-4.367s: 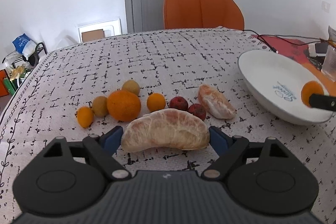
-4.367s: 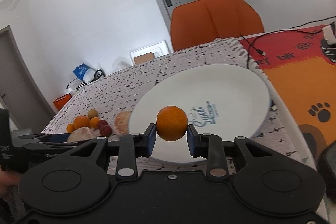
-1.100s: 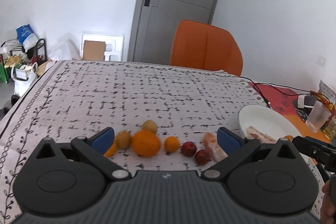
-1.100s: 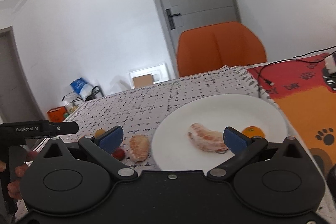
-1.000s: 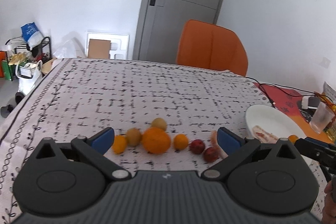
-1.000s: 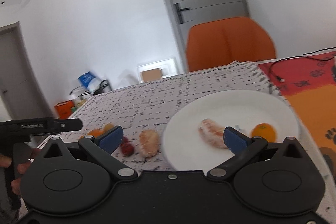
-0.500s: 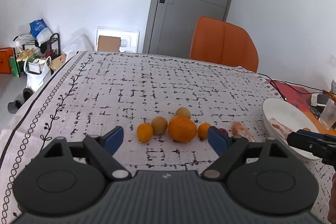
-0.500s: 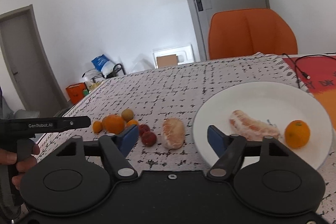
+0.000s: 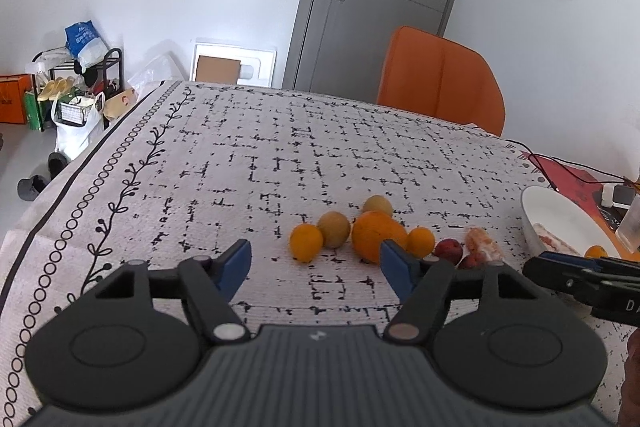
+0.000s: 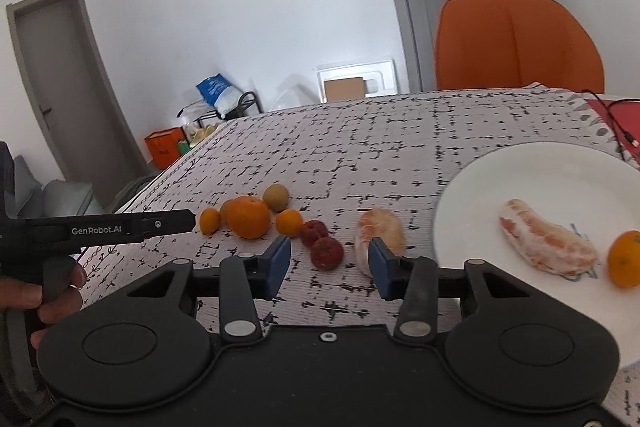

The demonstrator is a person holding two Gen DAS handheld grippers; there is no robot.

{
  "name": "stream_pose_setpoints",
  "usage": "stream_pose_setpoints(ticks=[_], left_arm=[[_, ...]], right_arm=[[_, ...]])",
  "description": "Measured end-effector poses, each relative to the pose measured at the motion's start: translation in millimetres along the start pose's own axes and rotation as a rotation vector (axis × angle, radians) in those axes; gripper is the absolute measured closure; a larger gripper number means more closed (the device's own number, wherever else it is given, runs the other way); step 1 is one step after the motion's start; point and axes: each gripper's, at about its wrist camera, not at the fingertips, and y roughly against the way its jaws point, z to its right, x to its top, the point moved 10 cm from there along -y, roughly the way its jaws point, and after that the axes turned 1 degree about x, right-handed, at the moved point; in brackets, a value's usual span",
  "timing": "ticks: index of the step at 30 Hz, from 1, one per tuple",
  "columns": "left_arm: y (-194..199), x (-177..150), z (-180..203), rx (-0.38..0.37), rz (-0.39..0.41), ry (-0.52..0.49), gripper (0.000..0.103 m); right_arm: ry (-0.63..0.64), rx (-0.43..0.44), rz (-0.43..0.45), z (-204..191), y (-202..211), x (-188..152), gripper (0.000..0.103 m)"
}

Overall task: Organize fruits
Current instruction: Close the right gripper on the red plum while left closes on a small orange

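A row of fruit lies on the patterned tablecloth: a small orange (image 9: 306,242), two greenish-brown fruits (image 9: 334,223), a large orange (image 9: 374,235), another small orange (image 9: 421,241), two red fruits (image 10: 327,253) and a peeled pomelo piece (image 10: 382,233). The white plate (image 10: 540,167) at the right holds a pomelo segment (image 10: 548,243) and a small orange (image 10: 624,259). My left gripper (image 9: 316,265) is open and empty, just in front of the row. My right gripper (image 10: 328,263) is open and empty, in front of the red fruits.
An orange chair (image 9: 440,79) stands at the far side of the table. A red-orange mat with a cable (image 10: 612,115) lies right of the plate. A clear cup (image 9: 630,223) stands beyond the plate. The table's left edge (image 9: 80,167) drops to the floor.
Both grippers, empty since leaving the pomelo segment and small orange on the plate, have swung left toward the fruit row. Their jaws have narrowed a little but stay open.
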Motion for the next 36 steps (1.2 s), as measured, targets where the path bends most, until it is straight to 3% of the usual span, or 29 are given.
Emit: stream_pose_setpoints(ticks=[13, 30, 33, 35, 36], left_arm=[[-22, -7, -19, 0.026, -0.057, 0.036, 0.048], [-38, -2, -10, 0.012, -0.032, 0.001, 0.056], [-41, -1, -9, 0.015, -0.026, -0.008, 0.068], [-41, -1, -9, 0.009, -0.031, -0.006, 0.083], [-41, -1, -9, 0.009, -0.031, -0.005, 0.083]], right_arm=[[0.041, -0.019, -0.076, -10, -33, -8, 0.063], [0.056, -0.057, -0.111, -8, -55, -11, 0.07], [0.055, -0.071, -0.107, -6, -58, -9, 0.08], [0.045, -0.069, -0.109, -5, -57, -8, 0.08], [0.038, -0.061, -0.108, -5, -56, -8, 0.08]])
